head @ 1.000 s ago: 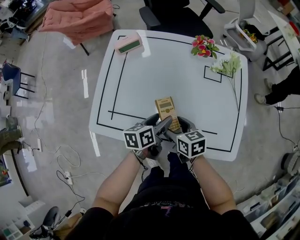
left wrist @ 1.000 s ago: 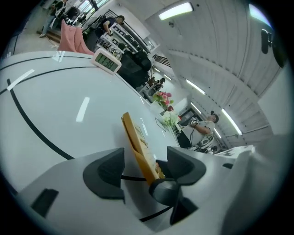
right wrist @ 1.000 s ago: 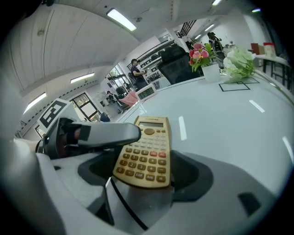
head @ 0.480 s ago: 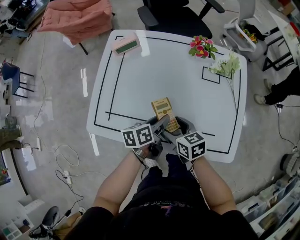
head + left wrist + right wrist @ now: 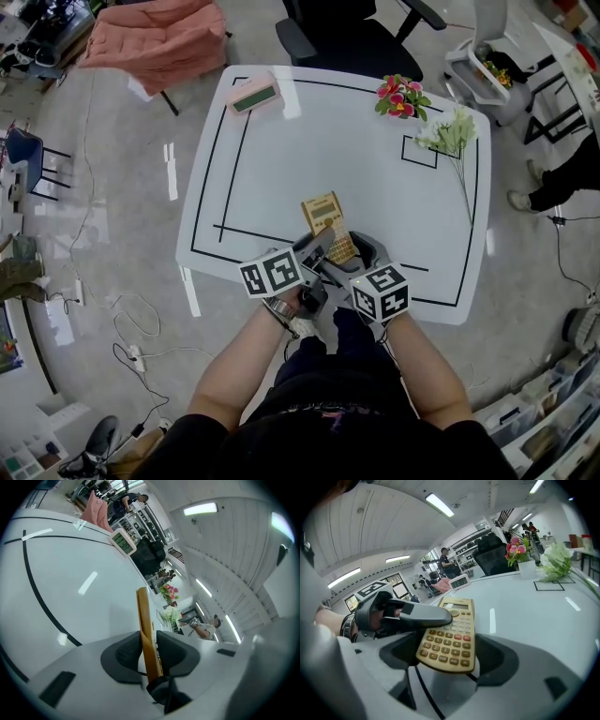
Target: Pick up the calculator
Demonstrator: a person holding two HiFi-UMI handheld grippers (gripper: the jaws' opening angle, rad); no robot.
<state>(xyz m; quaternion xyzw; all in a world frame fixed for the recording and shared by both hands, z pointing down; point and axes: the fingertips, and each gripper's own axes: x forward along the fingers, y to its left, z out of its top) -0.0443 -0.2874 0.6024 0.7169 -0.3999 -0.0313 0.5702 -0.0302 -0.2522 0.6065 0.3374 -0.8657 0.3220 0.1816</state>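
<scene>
The gold calculator lies near the front edge of the white table, its near end between both grippers. In the left gripper view the calculator stands edge-on between the jaws of my left gripper, which are closing, and both pads touch its faces. In the right gripper view the left gripper's upper finger lies across the keypad of the calculator, whose near end sits raised above the table. My right gripper stands open around that end, with gaps at its pads.
A pink desk clock stands at the table's far left corner. Red flowers and white flowers lie at the far right. Black tape lines frame the tabletop. An office chair is behind the table.
The left gripper's jaws have closed from wide apart onto the calculator, and the gripper has rolled a little. Both hands have stayed at the calculator's near end.
</scene>
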